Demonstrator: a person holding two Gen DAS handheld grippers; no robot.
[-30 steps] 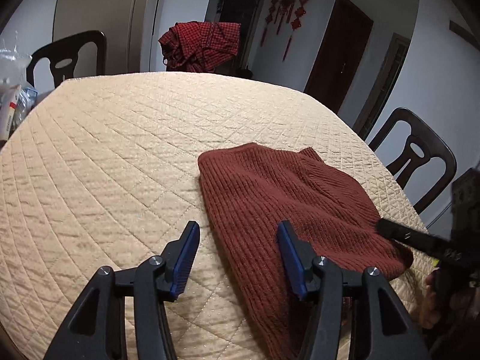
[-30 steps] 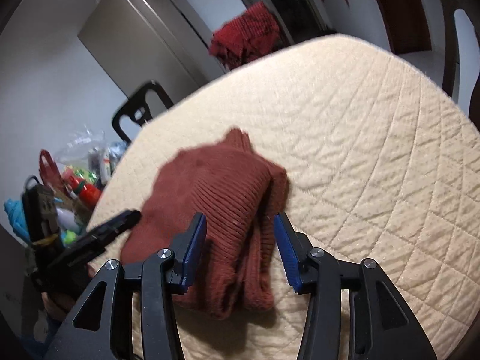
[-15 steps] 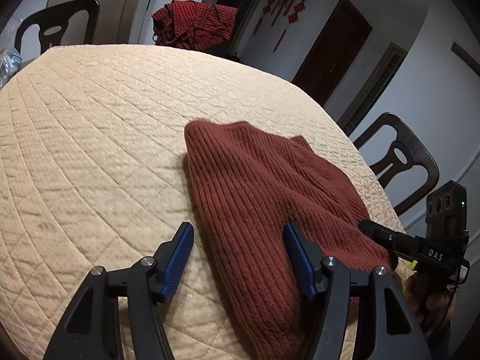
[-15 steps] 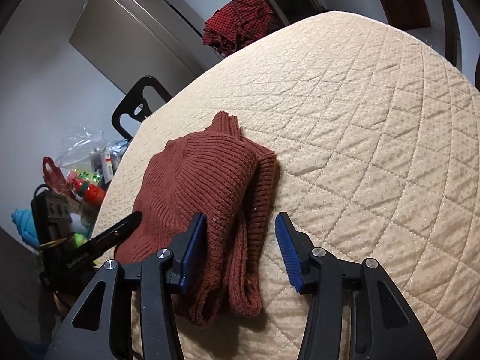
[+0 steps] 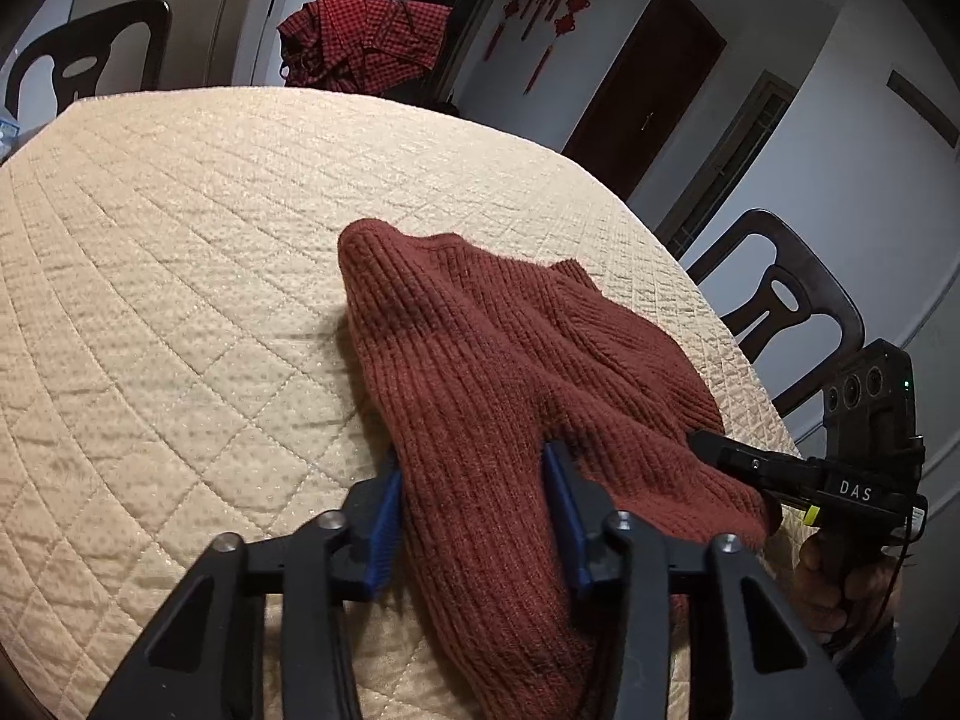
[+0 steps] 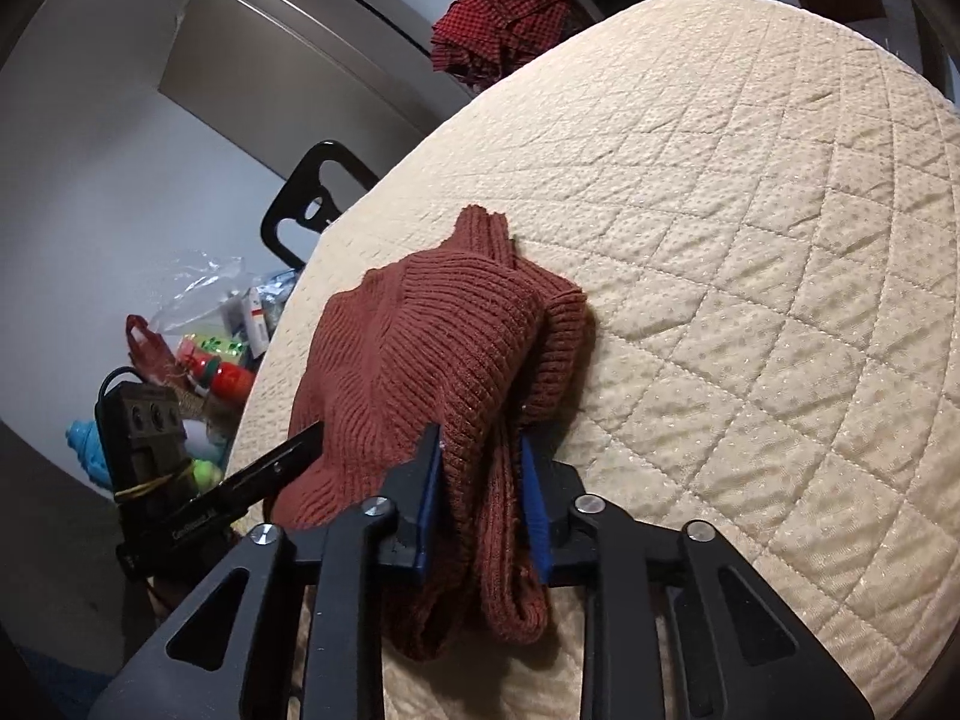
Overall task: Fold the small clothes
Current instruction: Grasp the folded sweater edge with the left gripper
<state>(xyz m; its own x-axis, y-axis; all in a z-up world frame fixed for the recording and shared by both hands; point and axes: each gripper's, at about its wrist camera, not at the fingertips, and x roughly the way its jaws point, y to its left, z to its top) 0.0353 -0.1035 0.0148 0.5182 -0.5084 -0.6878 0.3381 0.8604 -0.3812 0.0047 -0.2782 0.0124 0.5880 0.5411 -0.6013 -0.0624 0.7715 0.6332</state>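
**Both tongs take hold of the sweater's near edge**

The rust-red ribbed sweater [image 5: 516, 372] lies in a loose, partly doubled heap on the near side of the bench [image 5: 180, 252], which is covered in a cream quilted cloth. Its collar points away toward the middle of the bench, and its near end droops over the bench's front edge.

The left tongs [image 5: 474, 510] have a thick fold of the knit between their blue pads. The jaws have just been closing and now stand narrow, the wool bulging up between them and pressed on both sides. The right tongs [image 6: 483, 498] do the same at the other near corner: their jaws have just been closing too, and they pinch a bunched, hanging roll of the knit. From the left view the right tongs' black finger shows at the sweater's right edge, with a hand below it.

To my eye this is the grasping step, before any real fold is laid. The next move likely calls for lifting both corners together, shaking or drawing the sweater flat, then carrying the near edge over toward the collar. The bulk is uneven, so an unequal pull could twist it.

A red checked garment [image 5: 366, 42] hangs on a chair beyond the bench, well apart.
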